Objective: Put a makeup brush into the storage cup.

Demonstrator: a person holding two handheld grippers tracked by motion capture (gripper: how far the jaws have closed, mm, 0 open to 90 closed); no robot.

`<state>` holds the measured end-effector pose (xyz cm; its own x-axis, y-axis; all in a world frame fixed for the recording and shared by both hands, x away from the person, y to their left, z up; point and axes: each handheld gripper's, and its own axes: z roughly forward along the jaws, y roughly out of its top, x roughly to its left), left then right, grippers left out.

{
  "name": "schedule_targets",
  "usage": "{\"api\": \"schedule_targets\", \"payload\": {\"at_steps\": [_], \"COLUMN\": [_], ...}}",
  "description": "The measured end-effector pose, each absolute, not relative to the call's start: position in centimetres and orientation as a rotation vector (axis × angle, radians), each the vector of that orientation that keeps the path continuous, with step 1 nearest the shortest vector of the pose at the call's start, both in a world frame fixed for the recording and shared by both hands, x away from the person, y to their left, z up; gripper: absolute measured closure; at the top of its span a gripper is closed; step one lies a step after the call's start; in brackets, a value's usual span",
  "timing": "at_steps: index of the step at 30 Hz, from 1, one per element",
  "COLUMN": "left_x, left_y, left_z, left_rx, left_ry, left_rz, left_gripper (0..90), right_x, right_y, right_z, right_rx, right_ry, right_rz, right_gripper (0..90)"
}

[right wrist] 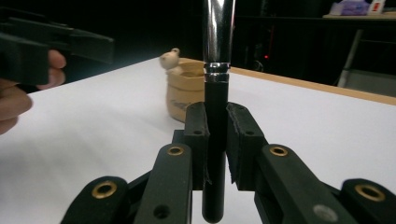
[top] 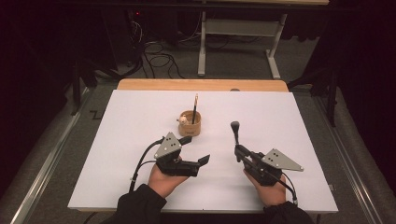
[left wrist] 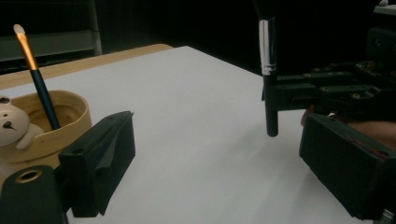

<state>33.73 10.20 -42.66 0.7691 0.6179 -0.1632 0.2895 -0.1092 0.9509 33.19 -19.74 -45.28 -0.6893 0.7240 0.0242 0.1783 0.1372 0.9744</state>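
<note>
Right gripper [top: 239,151], lower right of the high view, is clenched on a black brush [top: 235,132] held upright, bristles up, above the white table [top: 299,126]; left gripper [top: 196,149], lower centre-left, is spread wide with nothing between its jaws; a wooden cup [top: 190,123] with a pencil [top: 194,108] stands centre.
</note>
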Motion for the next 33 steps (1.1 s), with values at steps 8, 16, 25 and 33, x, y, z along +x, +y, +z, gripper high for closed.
{"api": "schedule_targets", "payload": {"at_steps": [8, 16, 25, 33], "left_x": [33.6, 33.5, 33.8, 33.7], "left_y": [9.9, 9.9, 9.9, 9.7], "left_z": [-42.5, -42.5, -42.5, -42.5], "left_rx": [1.700, 1.694, 1.688, 1.681], "left_ry": [0.713, 0.716, 0.731, 0.730], "left_rz": [0.304, 0.297, 0.298, 0.274], "left_gripper": [13.3, 14.1, 14.3, 15.3], "right_x": [32.6, 32.4, 33.6, 33.5], "right_y": [-17.7, -16.3, -15.0, -14.8], "right_z": [-45.5, -45.7, -45.4, -45.4], "right_rx": [0.821, 0.811, 0.770, 0.750], "right_ry": [1.986, 2.002, 2.015, 2.027], "right_rz": [1.612, 1.633, 1.645, 1.639], "right_gripper": [81.3, 81.2, 81.2, 81.2]}}
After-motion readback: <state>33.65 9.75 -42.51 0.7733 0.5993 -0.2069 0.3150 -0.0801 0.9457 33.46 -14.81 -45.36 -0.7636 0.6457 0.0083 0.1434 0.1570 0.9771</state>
